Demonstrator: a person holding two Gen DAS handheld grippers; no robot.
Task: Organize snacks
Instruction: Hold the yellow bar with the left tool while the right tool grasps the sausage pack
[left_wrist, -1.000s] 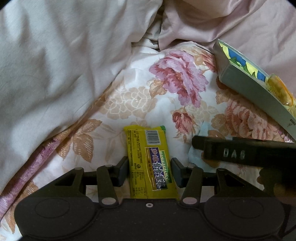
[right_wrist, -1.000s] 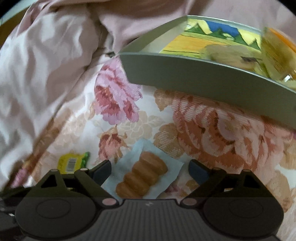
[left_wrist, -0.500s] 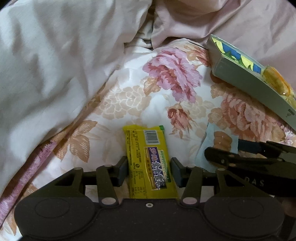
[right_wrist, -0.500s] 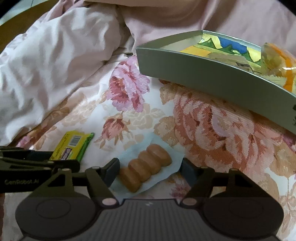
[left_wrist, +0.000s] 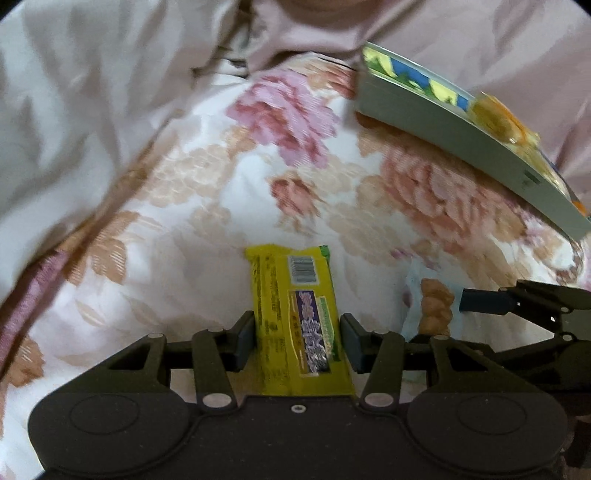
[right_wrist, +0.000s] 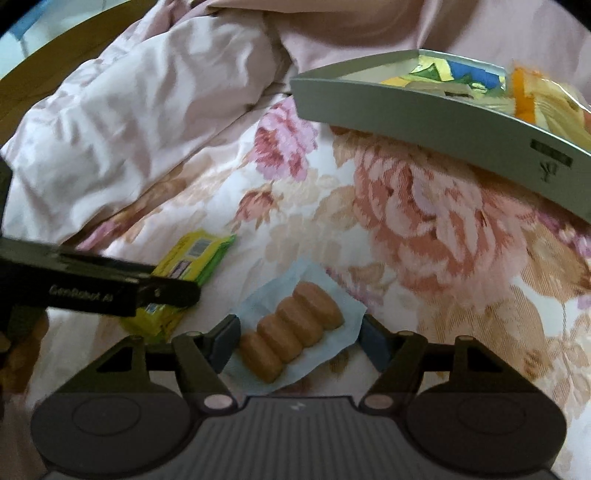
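Jaws of left gripper (left_wrist: 297, 341) pinching yellow bar (left_wrist: 301, 321), right gripper (right_wrist: 297, 338) pinching wafer packet (right_wrist: 293, 328); both needing level carrying toward tray (right_wrist: 424, 122).

Grippers: two, left (left_wrist: 297, 341) and right (right_wrist: 297, 338).
Yellow bar (left_wrist: 299, 314): one.
Biscuit pack (right_wrist: 295, 326): one, four biscuits inside.
Tray (right_wrist: 424, 122): one.
Orange packet (right_wrist: 546, 99) in tray: one clear; further contents blurred, uncountable.
Floral sheet (right_wrist: 424, 229): one.
Pink quilt (right_wrist: 140, 122): one.
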